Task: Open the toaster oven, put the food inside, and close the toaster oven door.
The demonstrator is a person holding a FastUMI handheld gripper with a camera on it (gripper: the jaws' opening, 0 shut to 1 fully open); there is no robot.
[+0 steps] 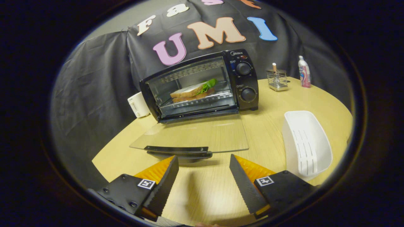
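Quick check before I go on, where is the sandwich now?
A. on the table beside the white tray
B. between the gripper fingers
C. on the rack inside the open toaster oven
C: the sandwich lies on the rack inside the toaster oven, its glass door folded down flat; the hand-held gripper is open and empty.

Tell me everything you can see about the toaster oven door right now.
The toaster oven door is a clear glass pane, folded fully down and lying flat just above the wooden table, hinged at the oven's lower front edge. A dark bar handle runs along its near edge. The gripper is open just short of the handle, touching nothing.
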